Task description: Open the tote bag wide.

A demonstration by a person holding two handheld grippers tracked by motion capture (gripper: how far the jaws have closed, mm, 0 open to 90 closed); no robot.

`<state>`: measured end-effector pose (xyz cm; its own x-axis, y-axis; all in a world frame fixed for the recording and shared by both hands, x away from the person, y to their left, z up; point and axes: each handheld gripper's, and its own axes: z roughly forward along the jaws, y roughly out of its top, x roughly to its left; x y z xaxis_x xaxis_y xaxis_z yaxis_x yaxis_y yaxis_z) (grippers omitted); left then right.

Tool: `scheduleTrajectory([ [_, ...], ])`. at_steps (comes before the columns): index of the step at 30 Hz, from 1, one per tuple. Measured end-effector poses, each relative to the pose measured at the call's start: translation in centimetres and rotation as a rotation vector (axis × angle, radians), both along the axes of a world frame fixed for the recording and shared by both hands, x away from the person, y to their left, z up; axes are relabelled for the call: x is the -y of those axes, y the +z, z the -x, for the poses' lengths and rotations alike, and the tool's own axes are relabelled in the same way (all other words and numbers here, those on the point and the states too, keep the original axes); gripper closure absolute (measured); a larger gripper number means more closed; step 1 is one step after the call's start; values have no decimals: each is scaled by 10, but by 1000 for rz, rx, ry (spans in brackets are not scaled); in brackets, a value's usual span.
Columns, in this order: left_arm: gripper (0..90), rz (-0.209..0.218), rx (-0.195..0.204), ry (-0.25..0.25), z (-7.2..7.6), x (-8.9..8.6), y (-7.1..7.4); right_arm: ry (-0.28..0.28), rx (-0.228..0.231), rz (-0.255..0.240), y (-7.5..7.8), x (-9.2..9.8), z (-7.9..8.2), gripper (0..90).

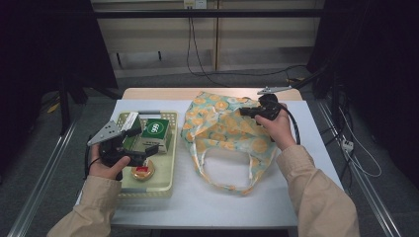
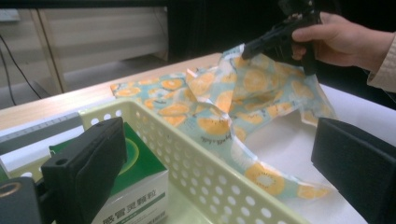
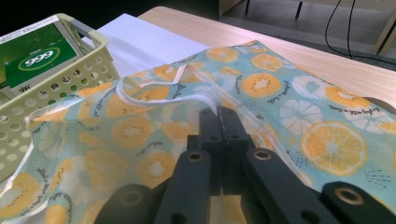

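White table [image 1: 306, 148] before dark curtains: right gripper [image 1: 245, 112] pinches the fruit-print bag [image 1: 222, 123]; left gripper [image 1: 148, 150] gapes.

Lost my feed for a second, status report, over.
Right gripper shut on fruit-print bag, edge lifted. Left gripper open over basket, empty. Nothing blocking.

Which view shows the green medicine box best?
High view: the green medicine box lies whole in the basket, top face readable. The left gripper view shows one corner behind the left gripper's jaw; the right gripper view shows part of its top at the frame edge.
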<state>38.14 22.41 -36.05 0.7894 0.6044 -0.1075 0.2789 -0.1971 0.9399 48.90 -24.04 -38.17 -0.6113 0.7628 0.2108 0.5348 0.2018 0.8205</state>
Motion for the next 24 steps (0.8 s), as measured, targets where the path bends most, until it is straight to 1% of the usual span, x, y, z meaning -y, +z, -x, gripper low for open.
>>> scheduleTrajectory([
  [1, 39, -18, -1, -9, -2, -1, -1, -7, 2, 10, -1, -1, 1, 900],
  [3, 44, -45, -14, -21, -5, -2, -2, -6, 1, 12, -3, -1, 1, 900],
  [4, 45, -57, -28, -34, -7, -4, -4, -7, -2, 10, -4, -1, 1, 900],
  [5, 45, -79, -44, -34, -8, -4, -6, -6, -2, 13, -4, -2, 2, 900],
  [6, 47, -108, -47, -29, -9, -5, -8, -4, -1, 19, -5, -2, 2, 900],
  [9, 56, -169, -66, -47, -12, -6, -15, 2, 0, 16, -6, -4, 4, 900],
  [10, 53, -194, -75, -39, -12, -6, -17, 4, -1, 20, -7, -5, 5, 900],
  [13, 57, -191, -97, -57, -13, -8, -26, 7, -3, 18, -9, -6, 7, 900],
  [14, 57, -205, -102, -60, -13, -8, -29, 7, -8, 16, -9, -6, 8, 900],
  [15, 57, -210, -108, -59, -14, -9, -32, 7, -6, 18, -10, -6, 8, 900],
  [16, 57, -209, -140, -63, -15, -9, -36, 6, -6, 18, -10, -6, 9, 900],
  [17, 57, -213, -158, -57, -15, -9, -39, 8, -7, 19, -10, -6, 9, 900],
  [18, 58, -220, -176, -59, -15, -10, -42, 13, -4, 23, -10, -6, 9, 900],
  [19, 58, -235, -180, -65, -16, -10, -43, 11, -5, 26, -10, -6, 10, 900],
  [20, 60, -229, -198, -67, -16, -10, -46, 11, -5, 28, -10, -6, 10, 900],
  [21, 64, -256, -176, -66, -16, -10, -47, 11, -6, 26, -10, -5, 10, 900],
  [22, 74, -284, -165, -75, -16, -10, -48, 9, -9, 24, -10, -5, 11, 900],
  [23, 78, -280, -163, -80, -16, -10, -48, 10, -10, 24, -10, -5, 11, 900],
  [24, 77, -287, -159, -79, -16, -9, -48, 10, -13, 24, -10, -5, 11, 900],
])
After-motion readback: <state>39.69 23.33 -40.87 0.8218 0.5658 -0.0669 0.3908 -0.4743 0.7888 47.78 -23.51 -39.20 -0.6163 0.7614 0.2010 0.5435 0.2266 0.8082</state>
